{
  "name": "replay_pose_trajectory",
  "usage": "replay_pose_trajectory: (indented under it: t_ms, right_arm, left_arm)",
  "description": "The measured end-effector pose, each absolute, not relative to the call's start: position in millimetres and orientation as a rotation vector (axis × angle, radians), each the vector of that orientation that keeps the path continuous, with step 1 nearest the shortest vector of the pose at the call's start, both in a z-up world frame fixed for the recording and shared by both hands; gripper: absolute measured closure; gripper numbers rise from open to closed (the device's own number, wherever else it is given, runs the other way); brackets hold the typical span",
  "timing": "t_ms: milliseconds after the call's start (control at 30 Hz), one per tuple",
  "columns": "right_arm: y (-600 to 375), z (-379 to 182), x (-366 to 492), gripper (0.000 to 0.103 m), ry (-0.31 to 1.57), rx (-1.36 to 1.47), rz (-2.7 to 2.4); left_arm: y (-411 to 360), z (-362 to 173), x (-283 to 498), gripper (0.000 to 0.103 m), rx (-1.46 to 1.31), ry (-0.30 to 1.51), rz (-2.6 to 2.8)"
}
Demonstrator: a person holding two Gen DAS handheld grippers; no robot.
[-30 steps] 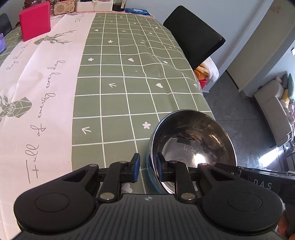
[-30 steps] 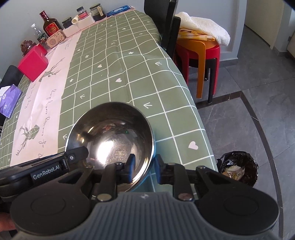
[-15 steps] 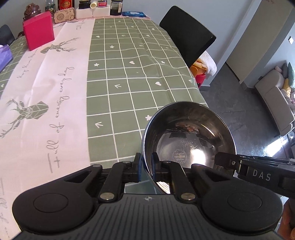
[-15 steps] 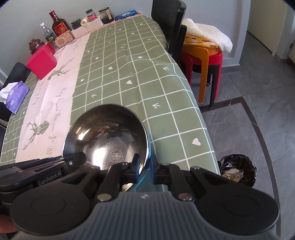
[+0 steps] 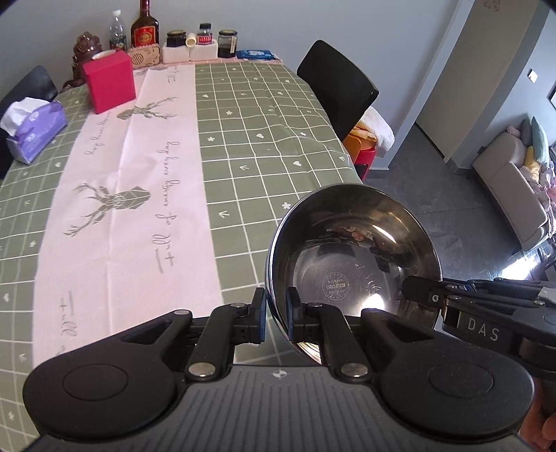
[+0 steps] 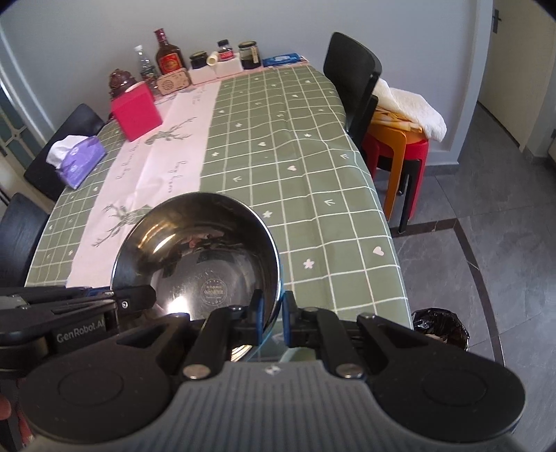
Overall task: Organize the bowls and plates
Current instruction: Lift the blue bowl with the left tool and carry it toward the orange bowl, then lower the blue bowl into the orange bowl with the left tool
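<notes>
A shiny steel bowl (image 5: 351,257) is held in the air above the near end of the table, tilted toward me. My left gripper (image 5: 276,313) is shut on its left rim. My right gripper (image 6: 272,314) is shut on its right rim; the bowl (image 6: 198,250) fills the lower left of the right wrist view. Each gripper shows in the other's view: the right one (image 5: 451,299) and the left one (image 6: 114,302). No plates are in view.
The table has a green checked cloth (image 5: 264,139) with a pink runner (image 5: 139,180). A red box (image 5: 109,81), a purple tissue pack (image 5: 33,128), bottles and jars (image 5: 144,29) stand at the far end. A black chair (image 5: 335,87), stacked stools (image 6: 399,139) and a bin (image 6: 441,327) are on the right.
Both grippers closed on the bowl's rim and lifted it up off the table. The views rose and more of the far table end shows.
</notes>
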State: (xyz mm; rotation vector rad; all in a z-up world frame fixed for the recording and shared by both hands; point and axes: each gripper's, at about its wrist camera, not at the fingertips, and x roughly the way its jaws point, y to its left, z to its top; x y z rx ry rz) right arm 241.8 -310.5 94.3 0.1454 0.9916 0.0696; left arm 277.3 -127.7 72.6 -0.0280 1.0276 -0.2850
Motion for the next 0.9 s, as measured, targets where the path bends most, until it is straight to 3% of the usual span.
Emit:
replay_pose_trajectory:
  t_ms: [533, 900]
  right_arm:
    - [-253, 124, 136, 0.094, 0.968, 0.063, 0.19]
    - [-236, 110, 111, 0.094, 1.004, 0.029, 0.222]
  left_arm:
    - [-68, 91, 178, 0.09, -0.065, 1.096, -0.277]
    - [-50, 77, 154, 0.09, -0.06, 1.153, -0.28]
